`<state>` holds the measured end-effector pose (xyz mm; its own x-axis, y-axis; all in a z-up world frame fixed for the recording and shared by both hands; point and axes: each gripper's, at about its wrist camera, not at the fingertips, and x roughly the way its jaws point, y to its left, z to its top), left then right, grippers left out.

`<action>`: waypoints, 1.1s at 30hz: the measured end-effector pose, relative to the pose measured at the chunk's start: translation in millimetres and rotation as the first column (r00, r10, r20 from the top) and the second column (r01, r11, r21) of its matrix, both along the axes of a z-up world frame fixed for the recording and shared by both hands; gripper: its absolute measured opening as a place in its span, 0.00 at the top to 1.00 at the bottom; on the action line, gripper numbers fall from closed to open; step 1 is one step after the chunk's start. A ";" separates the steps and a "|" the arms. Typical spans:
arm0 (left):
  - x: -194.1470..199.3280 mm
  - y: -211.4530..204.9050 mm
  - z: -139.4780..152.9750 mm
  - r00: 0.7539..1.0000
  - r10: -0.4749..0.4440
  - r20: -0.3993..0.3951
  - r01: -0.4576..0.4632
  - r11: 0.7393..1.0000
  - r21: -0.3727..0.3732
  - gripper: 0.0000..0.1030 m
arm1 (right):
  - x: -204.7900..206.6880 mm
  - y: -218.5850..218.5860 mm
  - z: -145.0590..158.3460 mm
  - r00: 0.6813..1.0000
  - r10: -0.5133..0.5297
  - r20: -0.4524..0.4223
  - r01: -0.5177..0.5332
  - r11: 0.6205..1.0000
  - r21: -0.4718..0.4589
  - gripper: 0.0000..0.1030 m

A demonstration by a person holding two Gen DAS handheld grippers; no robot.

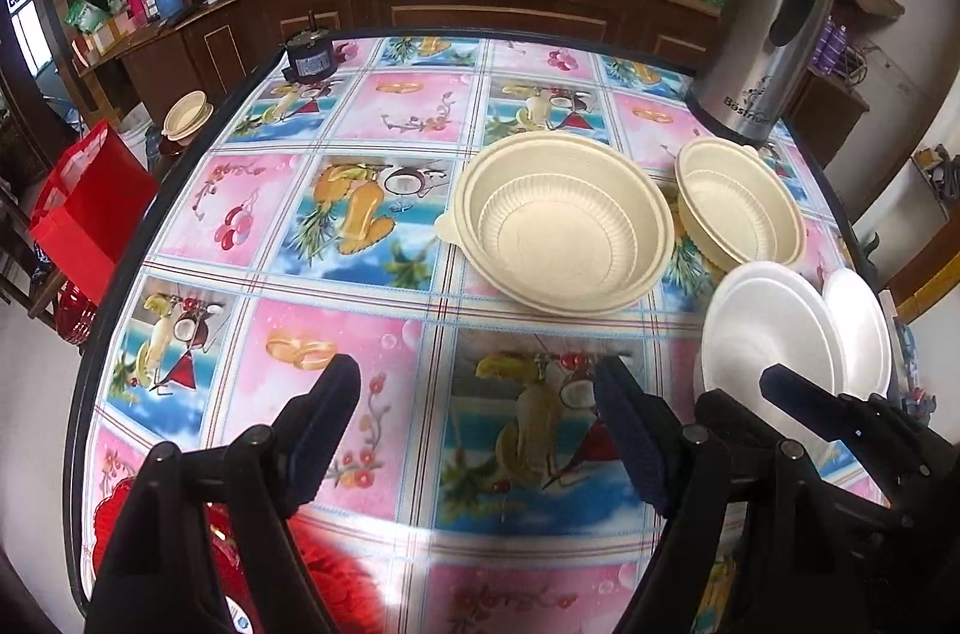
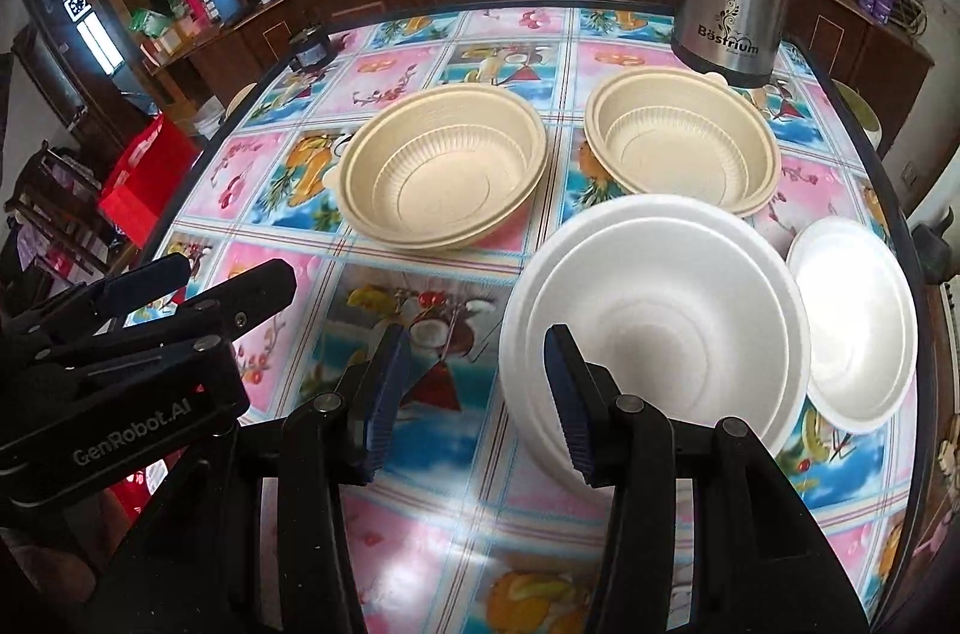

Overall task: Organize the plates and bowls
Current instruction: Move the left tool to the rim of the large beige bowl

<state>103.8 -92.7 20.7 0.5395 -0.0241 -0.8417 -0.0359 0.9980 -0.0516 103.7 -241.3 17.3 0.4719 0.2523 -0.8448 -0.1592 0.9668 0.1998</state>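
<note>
Both claws, the left gripper [image 1: 477, 412] and right gripper [image 2: 477, 391], hung unclenched and holding nothing, probably lining up near the round white foam bowl [image 2: 654, 310] to grab it.

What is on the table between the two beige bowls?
Nothing: only bare tablecloth separates the left beige bowl from the right beige bowl, seen clearest in the right wrist view.

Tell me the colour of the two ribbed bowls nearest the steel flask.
Both ribbed bowls are beige; the right wrist view shows them best.
</note>
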 end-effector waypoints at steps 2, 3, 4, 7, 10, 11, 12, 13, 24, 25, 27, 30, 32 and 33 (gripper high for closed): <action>5.1 -0.1 -0.2 1.000 0.009 0.001 -0.009 1.000 -0.005 0.22 | 6.9 -1.8 -0.9 1.000 -0.003 -0.001 0.003 1.000 0.003 0.55; 8.2 -0.2 -0.3 1.000 0.012 -0.001 -0.012 1.000 -0.004 0.22 | 10.3 -2.8 -1.4 1.000 -0.003 -0.002 0.003 1.000 0.005 0.55; 11.1 -0.3 -0.5 1.000 0.016 -0.002 -0.016 1.000 -0.004 0.22 | 12.7 -3.6 -1.5 1.000 -0.003 -0.002 0.003 1.000 0.003 0.55; 19.7 -0.9 -0.8 1.000 0.025 -0.001 -0.025 1.000 0.000 0.22 | 22.5 -4.9 -1.6 1.000 0.000 0.000 0.000 1.000 -0.003 0.55; 28.8 -0.4 -0.6 0.999 0.034 0.001 -0.034 0.999 0.004 0.22 | 32.8 -6.1 -2.2 1.000 0.001 -0.003 -0.001 1.000 -0.008 0.55; 32.2 0.0 -0.6 0.999 0.036 -0.001 -0.036 0.999 0.003 0.22 | 36.1 -6.7 -2.5 1.000 0.000 -0.004 0.000 1.000 -0.006 0.55; 36.0 0.3 -0.7 0.999 0.039 -0.004 -0.039 0.999 0.001 0.22 | 40.0 -7.2 -2.8 1.000 0.000 -0.005 0.000 1.000 -0.004 0.55; 39.7 0.5 -0.8 0.999 0.042 -0.004 -0.042 0.999 -0.001 0.22 | 44.7 -7.7 -3.1 1.000 -0.001 -0.007 0.000 1.000 -0.005 0.55; 81.7 6.7 -14.4 0.997 0.068 -0.028 -0.068 0.997 0.024 0.22 | 89.7 -7.6 -12.5 1.000 0.006 -0.029 -0.006 1.000 0.001 0.55; 85.2 8.7 -17.2 0.997 0.073 -0.039 -0.072 0.997 0.017 0.22 | 93.1 -7.6 -14.3 0.999 0.007 -0.033 -0.006 1.000 0.003 0.55; 91.6 11.9 -21.9 0.995 0.080 -0.055 -0.079 0.997 0.008 0.22 | 97.9 -7.4 -17.2 0.999 0.007 -0.039 -0.006 1.000 0.008 0.55; 99.0 14.9 -27.2 0.994 0.087 -0.067 -0.087 0.996 0.009 0.22 | 104.2 -5.9 -21.5 0.999 0.009 -0.047 -0.008 1.000 0.009 0.55; 102.5 16.4 -29.3 0.993 0.090 -0.071 -0.090 0.996 0.007 0.22 | 107.5 -5.5 -23.8 0.999 0.010 -0.052 -0.009 1.000 0.009 0.55; 103.9 16.9 -30.2 0.993 0.092 -0.072 -0.091 0.996 0.010 0.22 | 108.8 -5.2 -24.7 0.999 0.010 -0.054 -0.009 1.000 0.009 0.55</action>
<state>207.7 -75.8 -9.5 0.4772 0.0281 -0.8783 -0.1306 0.9907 -0.0392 212.5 -246.4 -7.4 0.4233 0.2640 -0.8667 -0.1571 0.9635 0.2168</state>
